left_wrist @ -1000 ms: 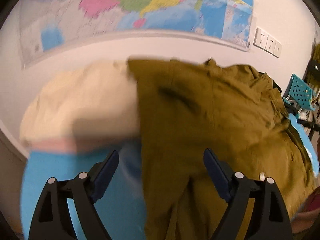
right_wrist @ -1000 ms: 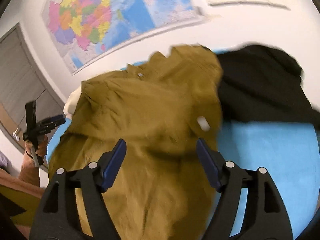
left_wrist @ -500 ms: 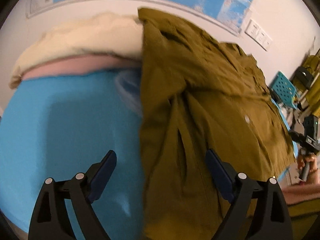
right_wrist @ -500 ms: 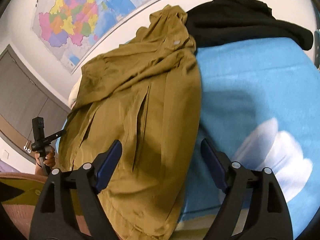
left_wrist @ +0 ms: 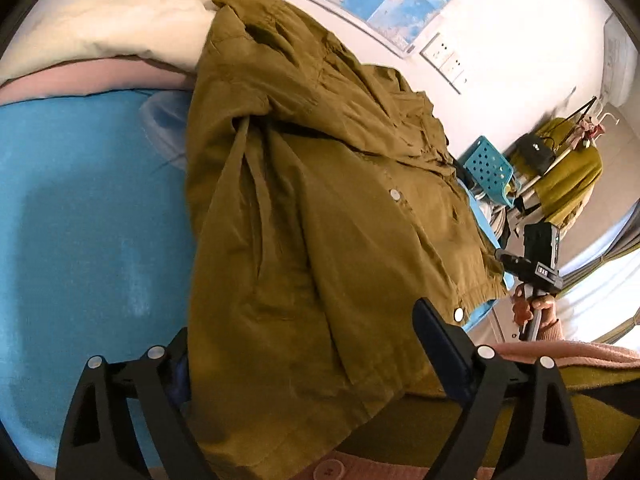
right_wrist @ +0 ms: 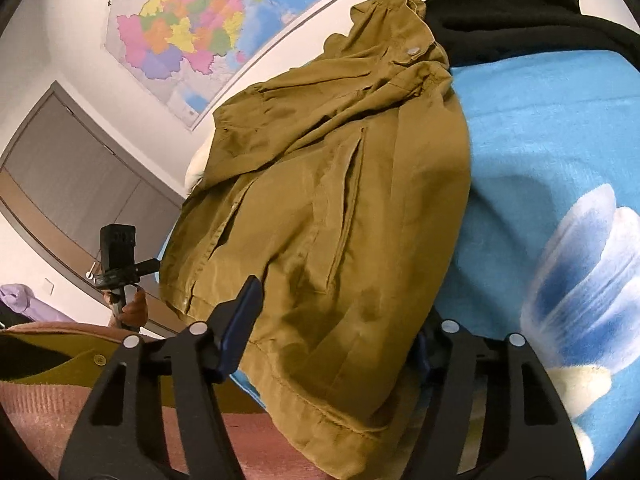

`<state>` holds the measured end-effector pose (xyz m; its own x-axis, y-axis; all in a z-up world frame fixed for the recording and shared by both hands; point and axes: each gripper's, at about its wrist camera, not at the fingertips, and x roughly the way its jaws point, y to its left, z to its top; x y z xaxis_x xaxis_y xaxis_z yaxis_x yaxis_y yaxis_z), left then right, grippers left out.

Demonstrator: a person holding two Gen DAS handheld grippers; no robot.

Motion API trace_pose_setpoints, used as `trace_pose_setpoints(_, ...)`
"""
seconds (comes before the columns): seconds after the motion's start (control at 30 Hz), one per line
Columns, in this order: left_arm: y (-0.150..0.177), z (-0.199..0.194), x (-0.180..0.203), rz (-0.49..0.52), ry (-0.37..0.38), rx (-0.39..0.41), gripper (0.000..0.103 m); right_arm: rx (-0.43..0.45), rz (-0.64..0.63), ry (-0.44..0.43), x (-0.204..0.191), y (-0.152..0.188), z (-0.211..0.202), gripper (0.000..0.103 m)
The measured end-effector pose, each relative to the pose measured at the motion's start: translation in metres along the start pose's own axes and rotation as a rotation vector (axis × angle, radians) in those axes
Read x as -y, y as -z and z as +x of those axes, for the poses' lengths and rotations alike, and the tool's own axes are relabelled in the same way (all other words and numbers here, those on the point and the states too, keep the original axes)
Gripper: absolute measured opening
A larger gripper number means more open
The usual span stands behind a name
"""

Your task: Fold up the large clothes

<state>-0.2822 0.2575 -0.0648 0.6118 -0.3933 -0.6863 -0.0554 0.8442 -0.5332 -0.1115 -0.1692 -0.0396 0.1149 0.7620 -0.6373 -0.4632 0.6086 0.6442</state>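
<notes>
Straddling the near hem of the olive jacket (left_wrist: pixel 312 248), left gripper (left_wrist: pixel 304 344) with jaws spread wide, cloth lying between them, one blue pad half hidden under the fabric edge, no squeeze visible. Likewise for the right gripper (right_wrist: pixel 336 320): jaws apart over the hem, just been narrowing, jacket between them but pads not pressing; far pad tucked beneath the cloth. Spread out flat on the blue bedcover (left_wrist: pixel 80 220), the jacket: matte woven fabric, creased in long folds, pale round buttons, stitched hem, collar bunched at the far end. Only in the left view: cream pillow (left_wrist: pixel 112 28) above a pink band, wall sockets (left_wrist: pixel 444 60), perforated teal chair (left_wrist: pixel 488 168), yellow garment on a rack. Only in the right view: black garment (right_wrist: pixel 520 20) heaped beside the collar, white-and-blue print on the cover, grey doors, coloured wall map (right_wrist: pixel 192 28).
</notes>
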Motion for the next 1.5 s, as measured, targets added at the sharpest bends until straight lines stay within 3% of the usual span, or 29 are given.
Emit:
trace_pose_setpoints(0.1,0.001,0.003,0.007,0.016,-0.062,0.018,0.079,0.0,-0.024,0.014,-0.005,0.0,0.003,0.067)
trace_pose_setpoints(0.13,0.002,0.003,0.009,0.03,-0.096,0.02,0.07,0.005,-0.026,0.018,-0.006,0.0,0.003,0.067)
trace_pose_setpoints(0.2,0.003,0.003,0.013,0.064,-0.18,0.024,0.056,0.015,-0.004,0.027,-0.002,0.0,0.002,0.053)
trace_pose_setpoints(0.27,0.003,0.006,0.018,0.086,-0.26,0.03,0.029,0.024,0.049,0.015,0.006,0.001,0.001,0.012)
trace_pose_setpoints(0.3,0.002,0.006,0.016,0.079,-0.259,0.034,0.024,0.033,0.062,-0.003,0.006,0.0,0.0,0.011)
trace_pose_setpoints(0.33,0.001,0.004,0.016,0.062,-0.259,0.044,0.01,0.047,0.064,-0.019,0.004,-0.001,-0.003,0.01)
trace_pose_setpoints(0.53,-0.009,-0.045,0.014,0.001,-0.145,0.136,0.008,0.238,-0.041,-0.163,-0.042,-0.018,-0.062,0.003)
trace_pose_setpoints(0.7,-0.006,-0.091,0.018,0.001,-0.086,0.249,0.008,0.296,-0.124,-0.225,-0.071,-0.016,-0.091,0.003)
trace_pose_setpoints(0.77,0.0,-0.093,0.011,-0.007,-0.092,0.234,0.01,0.261,-0.135,-0.21,-0.068,-0.011,-0.088,0.004)
trace_pose_setpoints(0.97,0.014,-0.041,-0.016,-0.107,-0.089,0.073,0.011,0.114,0.021,-0.168,-0.024,0.012,-0.045,0.008)
trace_pose_setpoints(1.03,0.016,-0.037,-0.021,-0.119,-0.087,0.059,0.011,0.094,0.051,-0.136,-0.016,0.019,-0.038,0.016)
trace_pose_setpoints(1.1,0.016,-0.035,-0.023,-0.124,-0.083,0.048,0.017,0.075,0.067,-0.13,-0.009,0.026,-0.034,0.036)
trace_pose_setpoints(1.13,0.016,-0.034,-0.023,-0.119,-0.085,0.036,0.025,0.066,0.07,-0.129,-0.008,0.029,-0.033,0.049)
trace_pose_setpoints(1.27,0.016,-0.034,-0.012,-0.081,-0.047,0.018,0.048,0.008,0.066,-0.152,-0.009,0.044,-0.025,0.057)
trace_pose_setpoints(1.4,0.019,-0.031,-0.003,-0.049,-0.051,0.008,0.052,-0.037,0.106,-0.166,0.001,0.059,-0.012,0.053)
trace_pose_setpoints(1.43,0.019,-0.031,-0.003,-0.047,-0.06,0.004,0.044,-0.032,0.106,-0.173,0.001,0.062,-0.011,0.038)
trace_pose_setpoints(1.47,0.02,-0.031,-0.003,-0.049,-0.058,-0.004,0.026,-0.016,0.088,-0.213,-0.003,0.063,-0.013,0.018)
trace_pose_setpoints(1.5,0.019,-0.031,-0.003,-0.062,-0.071,-0.012,0.018,0.008,0.07,-0.234,-0.007,0.062,-0.018,0.012)
